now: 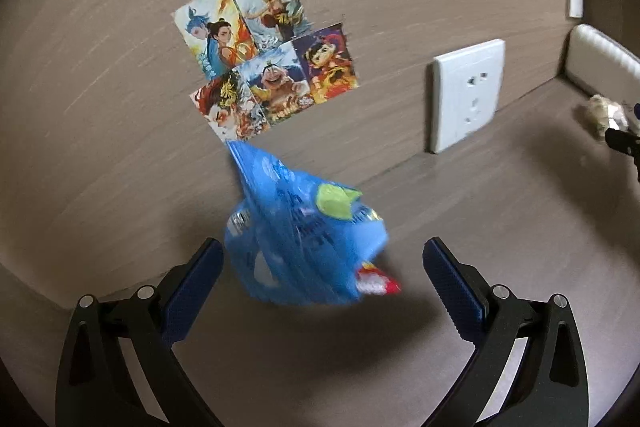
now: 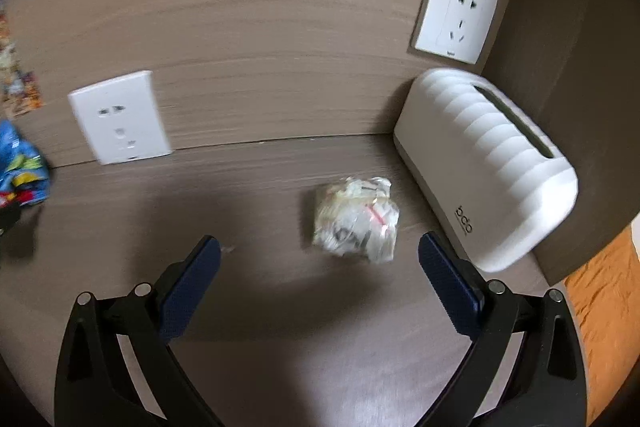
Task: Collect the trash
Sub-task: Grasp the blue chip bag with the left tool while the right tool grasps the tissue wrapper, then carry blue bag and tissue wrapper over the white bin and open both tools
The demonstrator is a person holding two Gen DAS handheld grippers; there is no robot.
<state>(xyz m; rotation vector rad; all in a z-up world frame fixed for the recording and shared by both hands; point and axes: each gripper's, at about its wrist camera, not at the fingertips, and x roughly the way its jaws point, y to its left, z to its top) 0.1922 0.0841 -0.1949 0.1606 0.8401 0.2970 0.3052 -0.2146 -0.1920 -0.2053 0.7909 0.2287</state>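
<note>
Left wrist view: left gripper (image 1: 323, 263) wide open, blue wrapper (image 1: 304, 243) on the table (image 1: 500, 235) between the jaws, untouched. Right gripper (image 2: 319, 259) likewise open around crumpled wad (image 2: 356, 219), just beside tissue box (image 2: 488, 167). Best lowered further, centred, then closed gently low on each piece.

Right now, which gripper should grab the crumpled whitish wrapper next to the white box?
Right. The right hand-held gripper is open with the crumpled wrapper lying just ahead between its fingers. The left hand-held gripper faces the blue bag, and there the wrapper sits far off at the edge.
</note>
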